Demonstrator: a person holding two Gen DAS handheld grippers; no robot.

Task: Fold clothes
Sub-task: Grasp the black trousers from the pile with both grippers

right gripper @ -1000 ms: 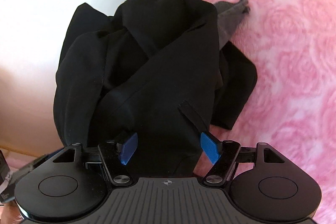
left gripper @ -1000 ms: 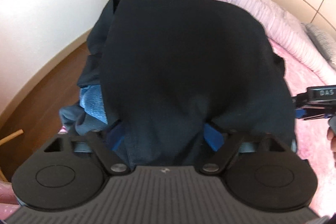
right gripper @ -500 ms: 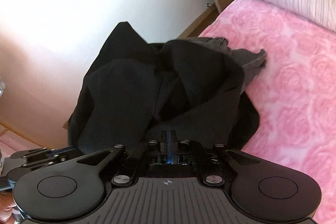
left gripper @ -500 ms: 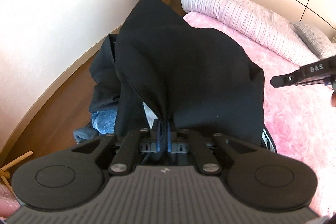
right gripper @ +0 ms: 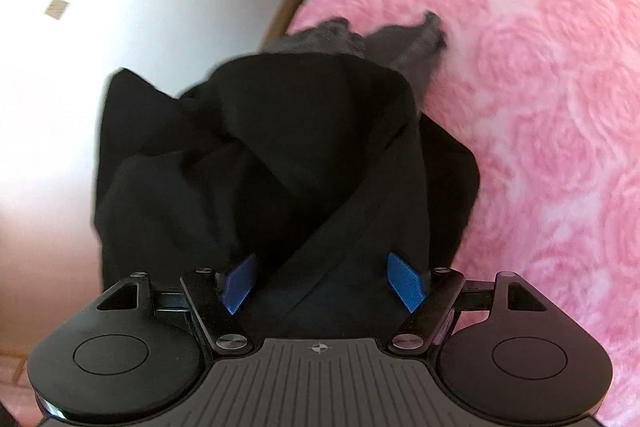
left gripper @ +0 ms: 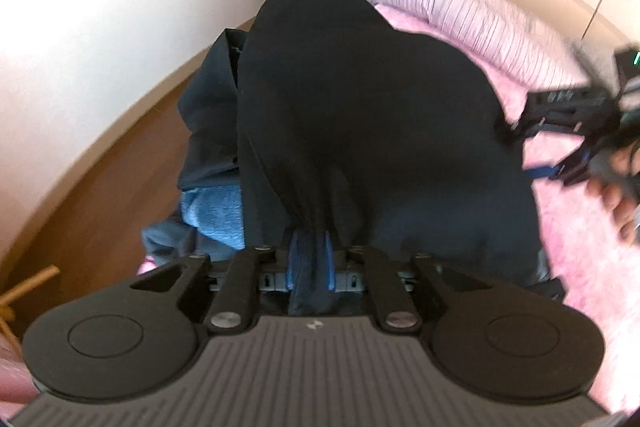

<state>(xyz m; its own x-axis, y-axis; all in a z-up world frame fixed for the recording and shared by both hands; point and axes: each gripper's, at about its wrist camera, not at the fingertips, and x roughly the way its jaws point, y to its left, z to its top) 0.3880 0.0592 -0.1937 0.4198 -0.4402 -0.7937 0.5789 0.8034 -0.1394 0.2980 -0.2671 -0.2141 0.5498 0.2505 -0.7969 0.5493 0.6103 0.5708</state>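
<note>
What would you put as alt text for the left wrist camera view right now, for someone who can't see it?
A black garment drapes over a clothes pile at the edge of a pink bed, a bunched fold of it between the blue pads of the left gripper, whose jaws are opening. The right gripper reaches in from the right edge.

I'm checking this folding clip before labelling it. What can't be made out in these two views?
- Left wrist view: black garment covers the clothes pile beneath.
- Left wrist view: right gripper, opening, is blurred and cut by the edge.
- Right wrist view: grey garment is blurred and half hidden by the black one.
</note>
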